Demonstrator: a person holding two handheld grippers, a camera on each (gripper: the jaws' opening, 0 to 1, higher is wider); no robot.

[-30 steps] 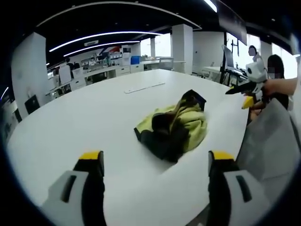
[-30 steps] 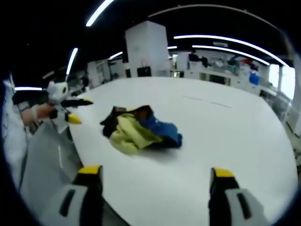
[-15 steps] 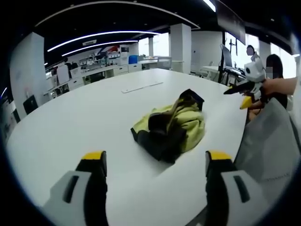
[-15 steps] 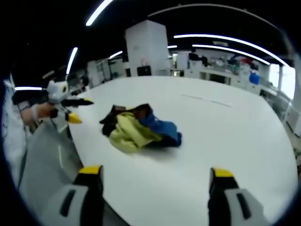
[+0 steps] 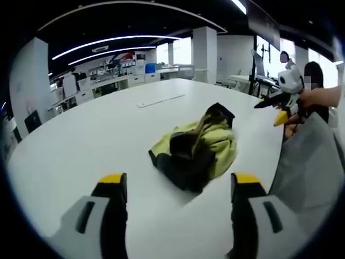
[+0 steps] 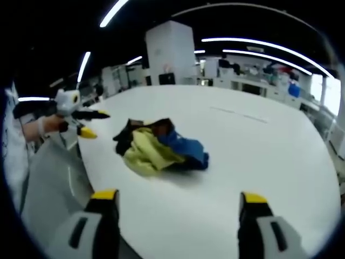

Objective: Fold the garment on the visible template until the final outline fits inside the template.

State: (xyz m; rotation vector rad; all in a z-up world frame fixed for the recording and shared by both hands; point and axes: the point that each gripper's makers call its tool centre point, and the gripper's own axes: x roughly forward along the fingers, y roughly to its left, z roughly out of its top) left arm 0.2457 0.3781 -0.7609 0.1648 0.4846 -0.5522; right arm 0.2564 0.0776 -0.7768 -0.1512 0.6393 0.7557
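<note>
Left gripper view: the left gripper (image 5: pixel 175 186) sits low over the near edge of a large white table (image 5: pixel 86 140), its two yellow-tipped jaws spread wide with nothing between them. Just beyond the jaws, near the table's middle, lies the garment (image 5: pixel 197 148), a crumpled heap of yellow-green and dark cloth, unfolded and bunched up. A pale line of template marking (image 5: pixel 159 100) shows on the tabletop farther off, well apart from the heap. At the far right the right gripper (image 5: pixel 272 110) hangs above the table's edge, held by a hand (image 5: pixel 318 100); its slim dark jaws with yellow tips stand apart. A grey sleeve (image 5: pixel 307 162) fills the near right. Right gripper view: at the left the left gripper (image 6: pixel 91 123) hovers beside the table edge, jaws parted. To its right the garment (image 6: pixel 159 148) rests on the white table (image 6: pixel 269 151), showing yellow-green, blue and dark folds, close to the near-left rim. A faint template line (image 6: pixel 240 115) lies beyond it to the right. At the bottom, the right gripper (image 6: pixel 178 197) has its yellow-tipped jaws wide apart and bare.
</note>
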